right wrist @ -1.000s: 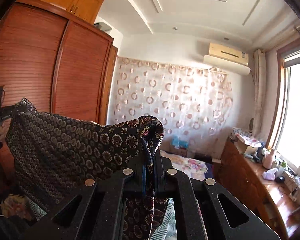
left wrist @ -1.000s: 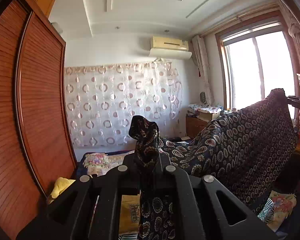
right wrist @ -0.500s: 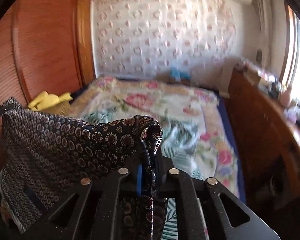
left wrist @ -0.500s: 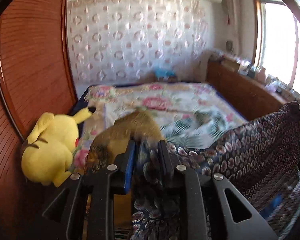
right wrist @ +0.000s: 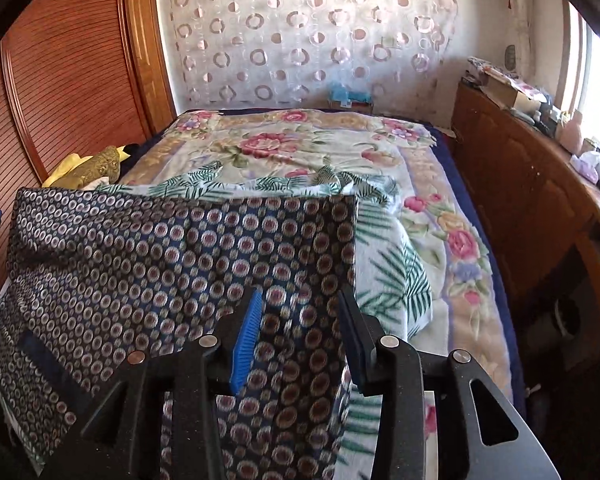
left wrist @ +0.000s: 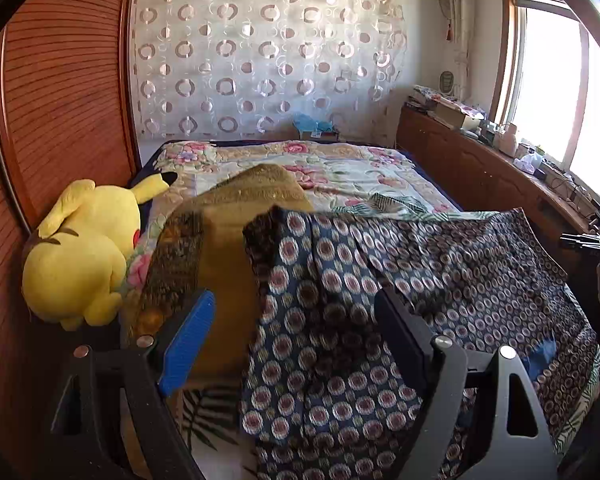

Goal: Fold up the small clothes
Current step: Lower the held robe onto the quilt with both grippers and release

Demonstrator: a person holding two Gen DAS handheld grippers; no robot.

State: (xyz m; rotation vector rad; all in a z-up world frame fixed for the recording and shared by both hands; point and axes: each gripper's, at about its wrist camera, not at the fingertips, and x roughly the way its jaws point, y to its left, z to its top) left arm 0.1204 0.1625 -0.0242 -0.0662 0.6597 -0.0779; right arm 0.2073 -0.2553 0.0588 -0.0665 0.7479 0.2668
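Note:
A dark blue garment with a ring pattern [left wrist: 380,280] lies spread across the near end of the bed. My left gripper [left wrist: 296,320] hovers over the garment's left corner. Its jaws are opening wide, the cloth lies loose between them and touches neither pad. My right gripper [right wrist: 300,320] is over the garment [right wrist: 160,248] at its right corner. Its jaws are opening too, narrower, with a strip of cloth between the pads and a gap on each side. The right gripper [left wrist: 596,240] also shows at the edge of the left wrist view.
A floral bedspread [right wrist: 300,148] covers the bed. A yellow plush toy [left wrist: 80,252] and a mustard-coloured garment [left wrist: 228,232] lie at the left by the wooden wardrobe [left wrist: 60,100]. A wooden cabinet [right wrist: 532,184] with clutter runs along the right under the window.
Both grippers came down from holding the garment up in the air to the bed. Their jaws parted and let go of the corners. The garment now lies spread out.

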